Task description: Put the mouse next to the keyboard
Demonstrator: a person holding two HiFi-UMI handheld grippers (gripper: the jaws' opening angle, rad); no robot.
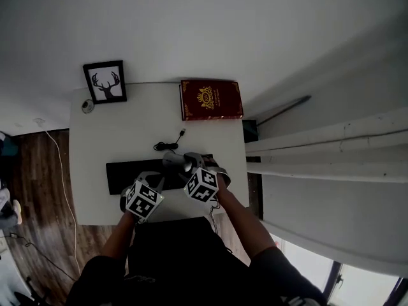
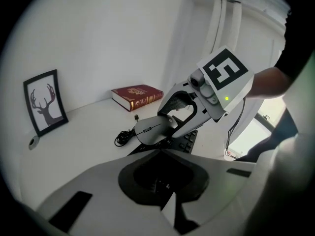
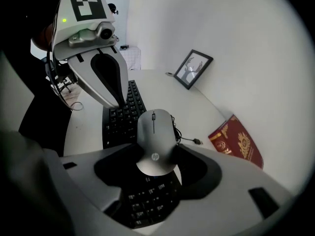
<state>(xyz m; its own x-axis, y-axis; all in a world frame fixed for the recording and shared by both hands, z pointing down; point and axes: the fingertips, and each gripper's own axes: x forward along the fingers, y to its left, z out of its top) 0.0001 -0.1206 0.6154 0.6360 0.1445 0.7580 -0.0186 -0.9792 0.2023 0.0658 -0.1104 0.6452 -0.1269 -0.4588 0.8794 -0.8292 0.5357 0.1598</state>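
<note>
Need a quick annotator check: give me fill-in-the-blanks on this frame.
The right gripper grips the ___.
That thing is over the black ___.
The left gripper holds ___.
The book is ___.
Missing: mouse; keyboard; nothing; red.

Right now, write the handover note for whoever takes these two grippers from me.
Right gripper: shut on the mouse, holding it over the keyboard. I cannot tell whether it touches the keys.
Left gripper: shut and empty, close beside the right one.
The mouse cable lies coiled on the table behind the keyboard.
Done: the mouse is gripped.
Left: set it on bare table beside the keyboard, probably at its right end where a strip looks free, then open the jaws. Mind the cable.
</note>
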